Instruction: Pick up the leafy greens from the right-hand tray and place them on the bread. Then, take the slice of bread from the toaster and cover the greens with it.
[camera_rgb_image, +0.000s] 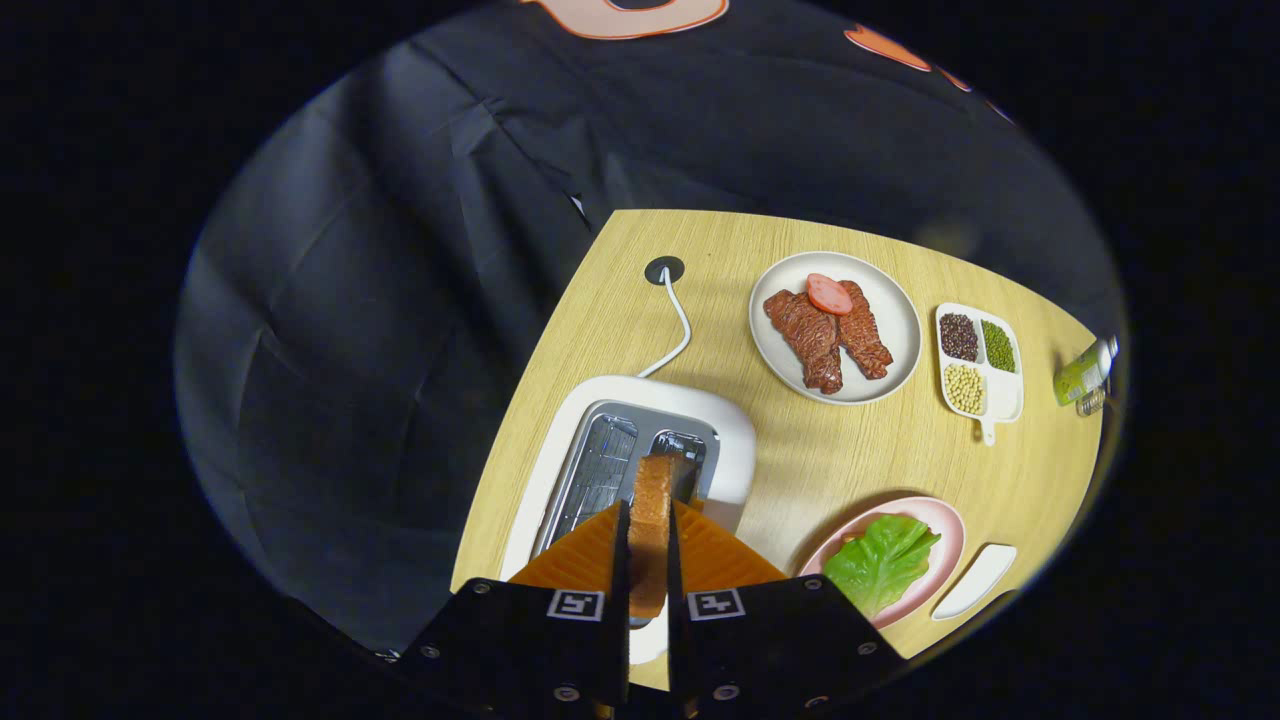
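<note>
While my gripper (648, 560) grips the slice of bread (651, 520) edge-on between both fingers, I see it just above the white toaster (735, 440). Right of it, the lettuce leaf (882, 562) lies on the pink plate (945, 520); the plate of meat (890, 310) sits farther back.

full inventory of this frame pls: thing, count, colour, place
table: 1, light wood, under everything
toaster: 1, white, just ahead of the fingers
cable: 1, white, from toaster to table grommet
bread slice: 1, brown, on edge between the fingers, above toaster slot
pink plate: 1, right of the fingers
leafy greens: 1, green, on pink plate
white plate: 1, beyond toaster
meat slices: 2, brown, on white plate
sausage slice: 1, pink, atop the meat
divided dish: 1, white, holding beans, right of white plate
bottle: 1, green, far right
gripper: 1, shut on bread slice
</note>
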